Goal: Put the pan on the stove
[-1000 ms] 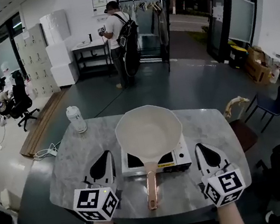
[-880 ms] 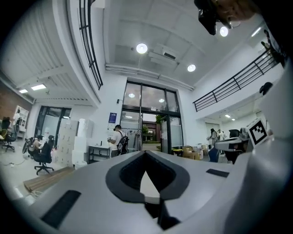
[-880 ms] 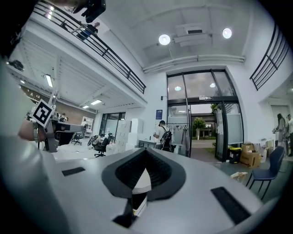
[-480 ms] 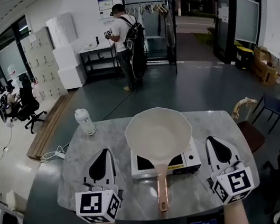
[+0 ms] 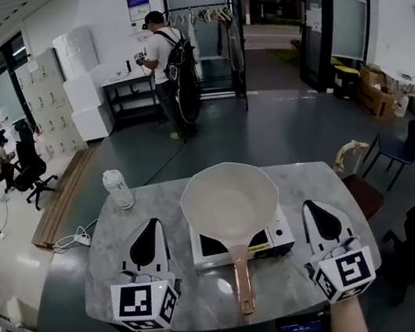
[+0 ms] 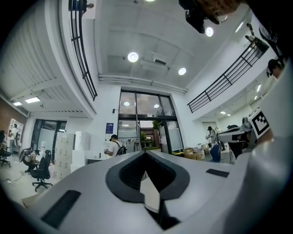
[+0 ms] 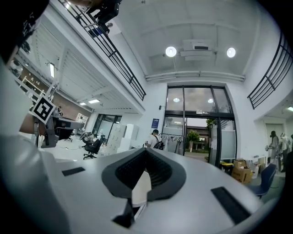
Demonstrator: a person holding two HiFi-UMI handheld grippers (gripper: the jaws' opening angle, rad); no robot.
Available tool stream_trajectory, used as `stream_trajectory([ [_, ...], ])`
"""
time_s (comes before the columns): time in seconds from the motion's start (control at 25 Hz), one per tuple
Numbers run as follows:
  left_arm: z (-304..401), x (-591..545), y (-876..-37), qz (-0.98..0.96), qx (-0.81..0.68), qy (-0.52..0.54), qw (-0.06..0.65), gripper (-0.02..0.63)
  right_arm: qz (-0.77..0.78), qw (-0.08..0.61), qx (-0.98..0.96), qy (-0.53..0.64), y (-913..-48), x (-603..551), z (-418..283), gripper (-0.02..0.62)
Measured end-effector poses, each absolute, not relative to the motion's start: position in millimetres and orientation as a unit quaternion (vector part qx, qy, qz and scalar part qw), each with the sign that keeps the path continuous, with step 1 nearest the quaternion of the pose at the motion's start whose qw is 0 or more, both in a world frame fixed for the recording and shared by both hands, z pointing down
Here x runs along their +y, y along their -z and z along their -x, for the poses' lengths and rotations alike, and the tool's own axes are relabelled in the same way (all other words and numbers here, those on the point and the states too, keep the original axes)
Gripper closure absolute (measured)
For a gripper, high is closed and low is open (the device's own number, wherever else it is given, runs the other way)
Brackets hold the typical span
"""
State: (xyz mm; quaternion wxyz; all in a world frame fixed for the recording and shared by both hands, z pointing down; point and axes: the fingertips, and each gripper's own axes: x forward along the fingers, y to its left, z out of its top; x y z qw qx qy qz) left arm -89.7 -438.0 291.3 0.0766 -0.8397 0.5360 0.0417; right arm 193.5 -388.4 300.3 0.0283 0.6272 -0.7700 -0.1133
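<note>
A cream pan (image 5: 228, 194) with a copper handle (image 5: 244, 286) rests on the white portable stove (image 5: 282, 235) in the middle of the marble table (image 5: 106, 243). Its handle points toward me. My left gripper (image 5: 152, 225) stands left of the stove, shut and holding nothing. My right gripper (image 5: 309, 207) stands right of the stove, also shut and holding nothing. Neither touches the pan. Both gripper views look up over their shut jaws at the hall; the left gripper (image 6: 145, 153) and the right gripper (image 7: 145, 151) show no pan.
A capped white bottle (image 5: 117, 189) stands at the table's far left corner. A chair (image 5: 363, 189) sits by the table's right side. A person with a backpack (image 5: 167, 71) stands far off by a shelf.
The pan stays on the stove and both grippers stay beside it; only the head view has shifted slightly.
</note>
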Motion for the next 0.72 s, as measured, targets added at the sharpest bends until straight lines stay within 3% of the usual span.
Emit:
stream_trajectory([
  [0.72, 86, -439, -286, 0.855, 0.512, -0.043, 0.077, 0.595, -0.652, 0.020, -0.750, 0.108, -300, -374, -199, 0.571],
])
